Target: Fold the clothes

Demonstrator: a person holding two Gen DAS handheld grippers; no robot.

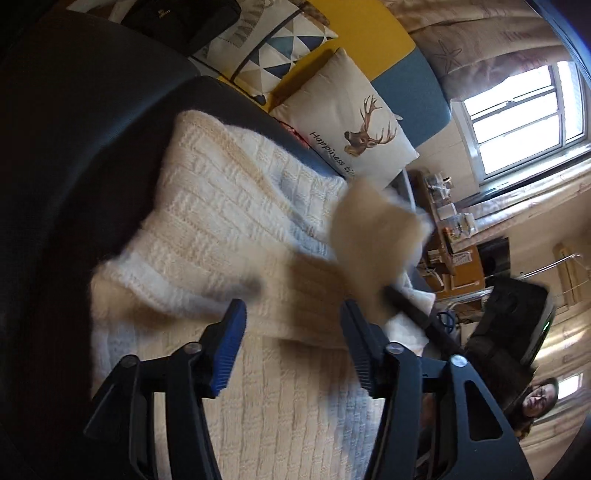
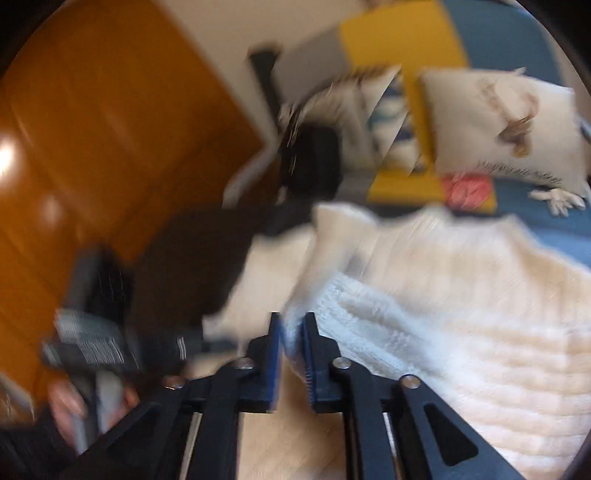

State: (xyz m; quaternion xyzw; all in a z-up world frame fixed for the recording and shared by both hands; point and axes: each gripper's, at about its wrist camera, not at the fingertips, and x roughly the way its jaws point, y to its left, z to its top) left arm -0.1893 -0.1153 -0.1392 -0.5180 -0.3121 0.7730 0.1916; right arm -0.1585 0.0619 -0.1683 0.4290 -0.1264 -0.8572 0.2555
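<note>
A cream knitted sweater (image 1: 229,206) lies spread on a dark blue sofa seat (image 1: 92,129). My left gripper (image 1: 291,328) hovers just above its middle, open, with nothing between the blue pads. To its right a corner of the sweater (image 1: 373,236) is lifted and blurred, pinched by my right gripper (image 1: 388,288). In the right wrist view the right gripper (image 2: 293,325) is shut on the sweater's edge, and the sweater (image 2: 461,314) stretches away to the right. A person's hand (image 2: 62,402) on the left tool shows blurred at lower left.
A deer-print cushion (image 1: 354,122), a triangle-pattern cushion (image 1: 280,48) and a black bag (image 1: 177,18) rest along the sofa back. A cluttered orange table (image 1: 454,251) and a window (image 1: 524,110) stand to the right. An orange wooden panel (image 2: 110,129) fills the left side.
</note>
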